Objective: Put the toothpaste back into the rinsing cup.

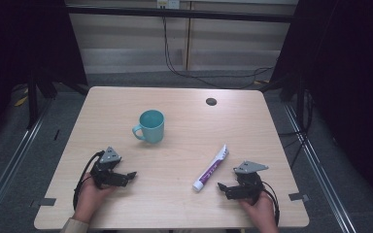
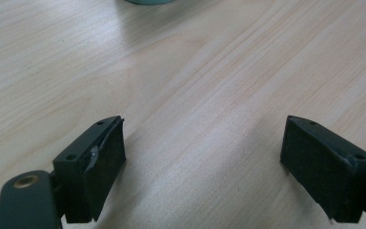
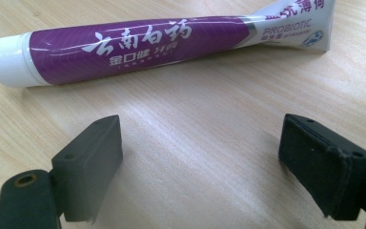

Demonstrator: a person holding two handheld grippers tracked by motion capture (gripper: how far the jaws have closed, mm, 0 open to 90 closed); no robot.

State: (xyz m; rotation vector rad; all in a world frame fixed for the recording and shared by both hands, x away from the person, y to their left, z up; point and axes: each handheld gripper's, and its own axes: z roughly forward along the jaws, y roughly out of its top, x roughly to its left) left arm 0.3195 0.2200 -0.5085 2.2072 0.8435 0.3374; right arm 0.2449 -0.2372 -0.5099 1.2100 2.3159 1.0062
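The right gripper (image 1: 226,188) rests low on the desk (image 1: 184,141) near its front right corner, jaws wide apart and gripping nothing; just beyond them lies the toothpaste tube (image 1: 211,168), purple and white, flat on the wood, its white cap toward the front edge and its crimped tail toward the middle; the tube lies close to the jaws but apart from them; the left gripper (image 1: 127,176) sits near the front left corner, jaws likewise spread over bare wood; a teal mug (image 1: 149,126) stands upright around the desk's middle, handle toward the left edge.
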